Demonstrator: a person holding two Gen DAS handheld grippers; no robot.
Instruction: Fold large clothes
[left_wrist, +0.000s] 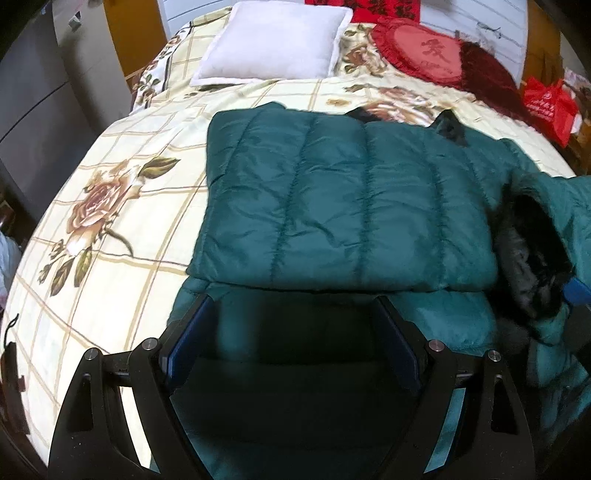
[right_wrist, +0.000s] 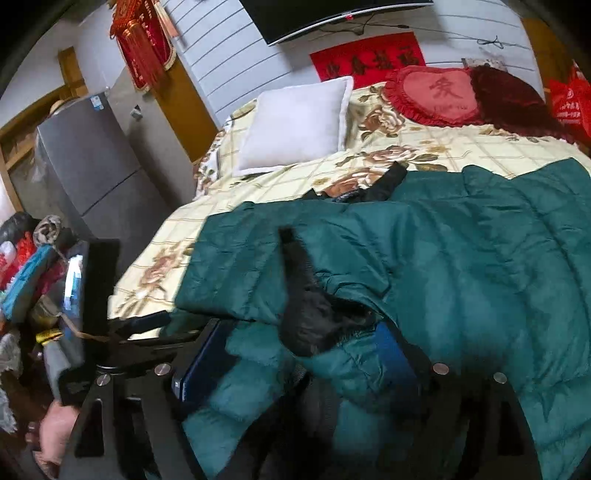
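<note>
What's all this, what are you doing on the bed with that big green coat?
A person with a two-finger gripper in each hand is folding a green puffer jacket on the floral bedspread. One part already lies folded flat. The left gripper hovers open over the near edge. The right gripper has the jacket's bunched, black-fur-lined part between its fingers; whether it is clamped is unclear.

Your green quilted puffer coat (left_wrist: 343, 199) lies on the bed, partly folded — a flat stitched panel doubled over the lower layer; its black fur trim (left_wrist: 532, 258) bunches at the right edge, the fabric there rumpled.
</note>
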